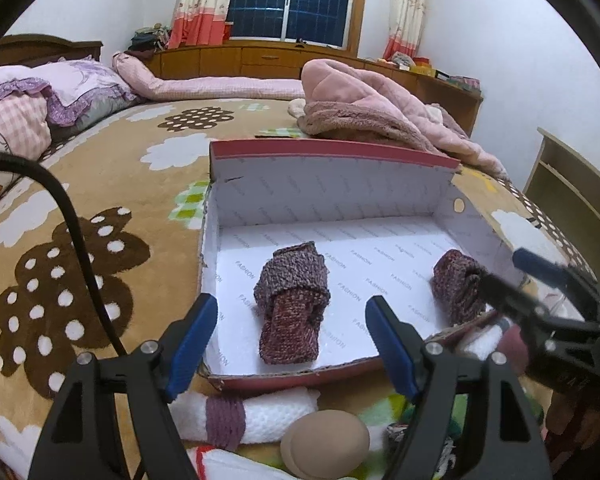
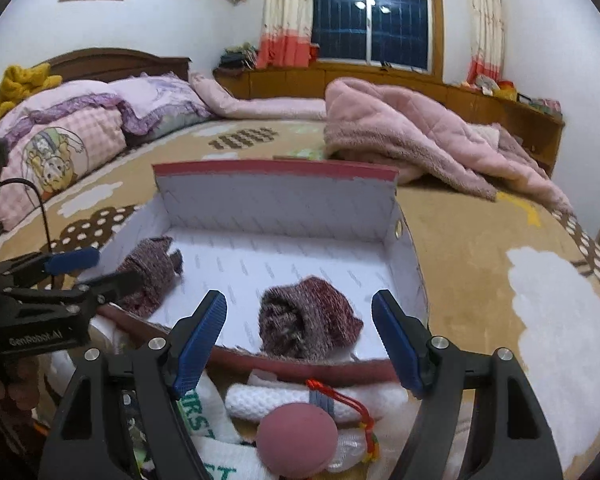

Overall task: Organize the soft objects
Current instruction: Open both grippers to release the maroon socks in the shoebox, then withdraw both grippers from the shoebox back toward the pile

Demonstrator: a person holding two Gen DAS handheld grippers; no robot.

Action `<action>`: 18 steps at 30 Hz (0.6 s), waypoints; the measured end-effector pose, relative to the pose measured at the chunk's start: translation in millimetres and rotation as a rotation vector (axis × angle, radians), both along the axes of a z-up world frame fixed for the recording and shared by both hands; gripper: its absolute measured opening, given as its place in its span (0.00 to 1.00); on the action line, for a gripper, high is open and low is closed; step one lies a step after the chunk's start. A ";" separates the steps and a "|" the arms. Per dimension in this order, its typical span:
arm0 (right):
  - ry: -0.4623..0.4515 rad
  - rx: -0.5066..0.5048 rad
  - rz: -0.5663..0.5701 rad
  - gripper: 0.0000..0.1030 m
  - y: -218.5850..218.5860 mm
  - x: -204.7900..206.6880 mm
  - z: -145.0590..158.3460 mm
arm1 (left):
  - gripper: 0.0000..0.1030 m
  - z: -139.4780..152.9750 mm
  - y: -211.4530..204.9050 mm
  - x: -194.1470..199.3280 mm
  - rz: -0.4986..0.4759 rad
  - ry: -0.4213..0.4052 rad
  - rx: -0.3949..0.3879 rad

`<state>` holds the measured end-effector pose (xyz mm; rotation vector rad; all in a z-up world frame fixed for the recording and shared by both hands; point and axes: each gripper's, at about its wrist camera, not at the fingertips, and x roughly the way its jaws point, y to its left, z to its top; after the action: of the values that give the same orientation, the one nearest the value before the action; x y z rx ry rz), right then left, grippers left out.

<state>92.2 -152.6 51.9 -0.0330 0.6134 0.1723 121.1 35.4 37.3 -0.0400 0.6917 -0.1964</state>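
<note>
Left wrist view: left claw (image 1: 292, 340) and right claw (image 2: 300, 340) both released, empty; two knit rolls (image 1: 292, 304) lie apart inside box (image 1: 332, 152), leaving room for more.

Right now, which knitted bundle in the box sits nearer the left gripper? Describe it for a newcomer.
Find the open red-edged box on the brown bedspread. Two maroon knitted bundles lie on its white floor. Yours is the left bundle, longer, grey-purple band wrapped around it; the right bundle is stubbier, by the side wall.
</note>
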 end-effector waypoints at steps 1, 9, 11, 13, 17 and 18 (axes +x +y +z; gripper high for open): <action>0.032 -0.015 -0.023 0.75 -0.4 2.1 -1.5 | 0.78 0.5 0.2 0.2 0.007 0.007 -0.003; 0.057 -0.008 -0.046 0.75 -10.1 -11.2 4.6 | 0.80 8.2 -3.9 -9.0 0.037 0.014 0.040; 0.040 -0.020 -0.044 0.75 -9.5 -15.8 8.0 | 0.80 11.1 -1.8 -12.6 0.042 0.003 0.036; 0.040 -0.016 -0.036 0.75 -9.3 -18.4 9.4 | 0.80 12.5 2.3 -14.3 0.040 0.003 0.008; 0.052 -0.022 -0.031 0.75 -8.3 -19.4 8.6 | 0.80 15.7 3.8 -17.0 0.030 0.013 -0.022; 0.053 -0.024 -0.032 0.75 -8.3 -19.8 8.4 | 0.80 16.3 2.9 -17.9 0.031 0.014 -0.012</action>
<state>72.4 -160.9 60.4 -0.0423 0.6687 0.1352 103.2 38.2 53.6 -0.0639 0.7035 -0.1703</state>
